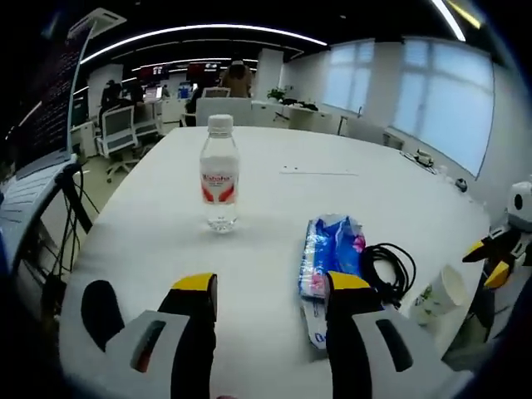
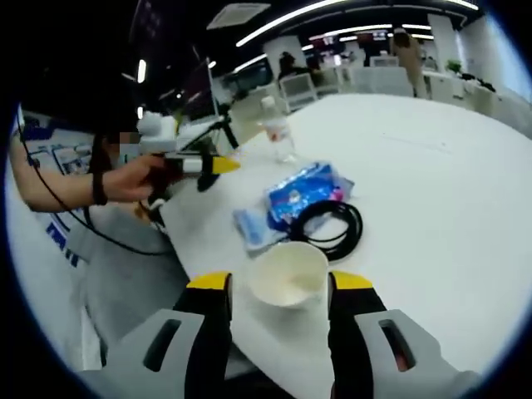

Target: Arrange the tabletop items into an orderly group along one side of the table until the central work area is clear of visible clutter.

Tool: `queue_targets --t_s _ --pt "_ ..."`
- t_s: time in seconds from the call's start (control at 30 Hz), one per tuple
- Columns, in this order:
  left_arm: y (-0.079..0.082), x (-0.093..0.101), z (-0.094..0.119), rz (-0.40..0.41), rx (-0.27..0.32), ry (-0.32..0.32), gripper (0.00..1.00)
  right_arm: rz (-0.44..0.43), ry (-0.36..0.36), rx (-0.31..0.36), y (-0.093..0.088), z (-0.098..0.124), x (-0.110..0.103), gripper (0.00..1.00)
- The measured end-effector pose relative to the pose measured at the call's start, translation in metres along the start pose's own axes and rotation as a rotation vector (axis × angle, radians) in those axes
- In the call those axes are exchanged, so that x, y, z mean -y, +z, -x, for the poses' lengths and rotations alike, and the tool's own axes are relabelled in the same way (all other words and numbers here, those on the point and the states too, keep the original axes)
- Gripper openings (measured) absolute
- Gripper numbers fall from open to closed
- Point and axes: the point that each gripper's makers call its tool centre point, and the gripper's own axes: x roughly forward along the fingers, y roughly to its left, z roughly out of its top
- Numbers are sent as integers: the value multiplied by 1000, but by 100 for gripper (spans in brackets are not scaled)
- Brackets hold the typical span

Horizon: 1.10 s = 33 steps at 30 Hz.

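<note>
The right gripper (image 2: 270, 293) is held with its jaws apart, and a paper cup (image 2: 288, 274) lies on its side between them near the table (image 2: 432, 191) edge; no contact can be confirmed. If the jaws are closed hard, the thin cup could be crushed, or it could be nudged off the edge toward the person. Just beyond the cup a coiled black cable (image 2: 330, 221) is seen touching a blue snack packet (image 2: 301, 196), so the coil could be snagged and dragged.

The left gripper (image 1: 270, 293) is also held apart and empty, with the packet (image 1: 329, 253) just ahead by its right jaw. A water bottle (image 1: 219, 174) stands upright farther ahead and could be toppled by a careless sweep.
</note>
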Motion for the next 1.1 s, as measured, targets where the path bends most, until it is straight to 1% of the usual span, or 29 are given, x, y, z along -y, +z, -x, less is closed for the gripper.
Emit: queue_targets --t_s 0.13,0.17,0.2,0.3,0.37,0.47,0.63,0.9,1.1 --pt "-1 3 12 5 13 -8 52 48 24 -41 -5 -5 -7 44" --pt "-1 5 14 5 12 -9 52 71 30 -58 -6 -6 -9 44" --pt "-4 7 17 -1 9 -13 53 99 34 -76 -7 -7 -10 44" --pt "-9 10 21 -21 4 -18 53 127 45 -97 -7 -10 -14 44" --pt "-12 11 26 -25 4 -11 53 153 45 -111 -6 -11 -15 44" --pt "-15 14 36 -6 11 5 53 191 43 -135 -7 -12 -14 44" --pt "-20 16 42 11 12 12 53 213 43 -148 -9 -15 -16 44" --pt "-24 22 43 32 14 2 55 264 41 -190 -18 -17 -19 43" --pt "-22 27 46 37 27 -8 55 281 33 -198 -22 -16 -21 42"
